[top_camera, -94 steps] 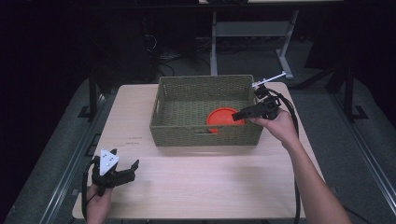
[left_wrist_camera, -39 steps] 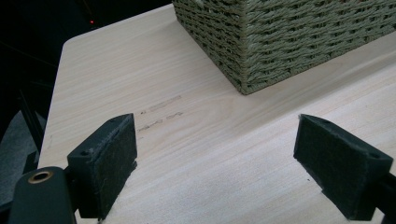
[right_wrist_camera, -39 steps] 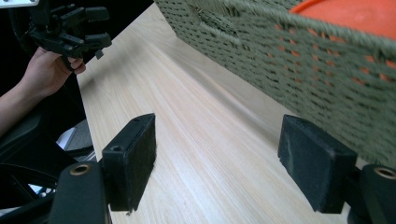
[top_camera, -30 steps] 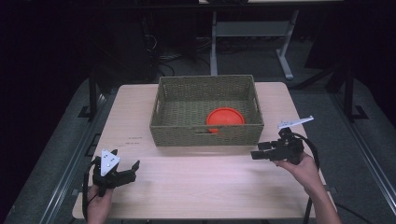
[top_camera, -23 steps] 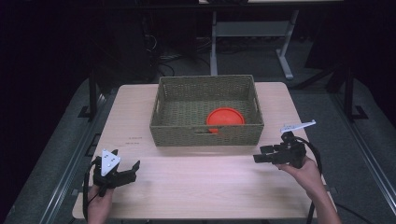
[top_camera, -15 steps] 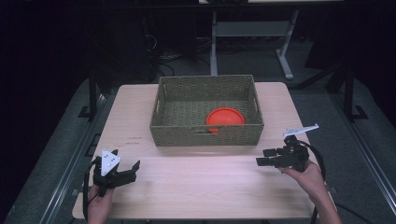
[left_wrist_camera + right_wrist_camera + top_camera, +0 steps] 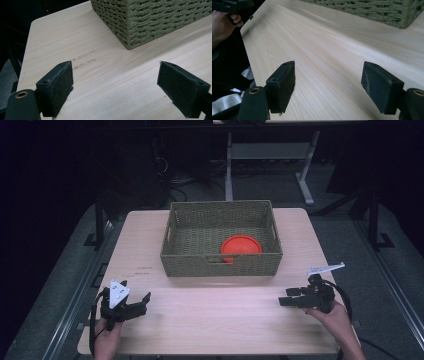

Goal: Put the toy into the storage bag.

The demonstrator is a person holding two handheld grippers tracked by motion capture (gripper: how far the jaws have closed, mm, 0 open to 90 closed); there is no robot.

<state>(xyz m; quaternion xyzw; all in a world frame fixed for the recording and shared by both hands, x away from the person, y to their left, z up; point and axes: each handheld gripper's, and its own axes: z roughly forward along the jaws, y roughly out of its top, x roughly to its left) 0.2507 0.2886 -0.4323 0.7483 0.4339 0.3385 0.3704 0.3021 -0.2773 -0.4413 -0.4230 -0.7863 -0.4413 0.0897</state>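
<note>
A woven basket (image 7: 221,240) sits at the middle of the far half of the pale wooden tabletop (image 7: 215,312). Inside it, toward its near right part, an orange disc (image 7: 241,245) lies flat on the bottom, close to the front wall.

The left claw (image 7: 142,301) rests low at the near left corner of the tabletop, held in the person's left hand (image 7: 107,340), with a grey three-cornered plate on top. Its jaws stand wide apart with nothing between them; in the left gripper view they frame bare wood, with a corner of the basket ahead and a few faint dark marks on the tabletop in front of it.

The right claw (image 7: 287,297) is at the near right of the tabletop, held in the right hand (image 7: 336,317), pointing toward the left, well apart from the basket. Its jaws are also wide and empty; in the right gripper view they span bare wood, with the basket's front wall at the top edge and the other hand far off at the upper left.
</note>
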